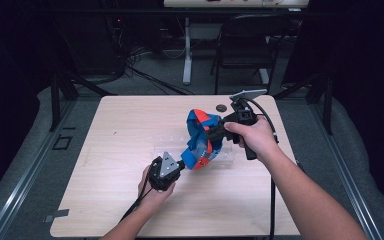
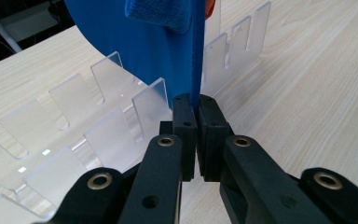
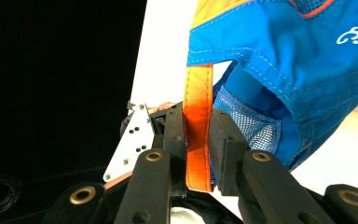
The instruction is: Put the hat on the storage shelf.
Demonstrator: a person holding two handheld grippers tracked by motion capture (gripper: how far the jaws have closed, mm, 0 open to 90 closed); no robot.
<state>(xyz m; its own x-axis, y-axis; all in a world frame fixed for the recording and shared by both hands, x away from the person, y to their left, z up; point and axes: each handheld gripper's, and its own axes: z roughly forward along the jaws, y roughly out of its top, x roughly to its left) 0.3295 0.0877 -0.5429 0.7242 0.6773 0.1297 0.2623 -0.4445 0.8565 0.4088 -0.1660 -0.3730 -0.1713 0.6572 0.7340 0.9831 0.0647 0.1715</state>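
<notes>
A blue and orange cap [image 1: 200,137] hangs above the middle of the wooden table [image 1: 130,130], held from two sides. My left gripper [image 1: 182,162] comes in from the lower left and is shut on the cap's blue brim [image 2: 135,37]; in the left gripper view my left gripper [image 2: 196,105] pinches the brim's thin edge. My right gripper [image 1: 211,134] reaches in from the right, shut on the orange strap [image 3: 198,93] at the cap's back. In the right gripper view my right gripper [image 3: 198,121] has the strap running down between its pads, with the blue crown [image 3: 298,70] to the right.
A clear acrylic rack [image 2: 107,126] with several upright slats lies on the table under the cap [image 1: 227,159]. A small dark round object [image 1: 221,107] sits near the far edge. A black chair [image 1: 250,45] and a white table leg [image 1: 187,50] stand beyond.
</notes>
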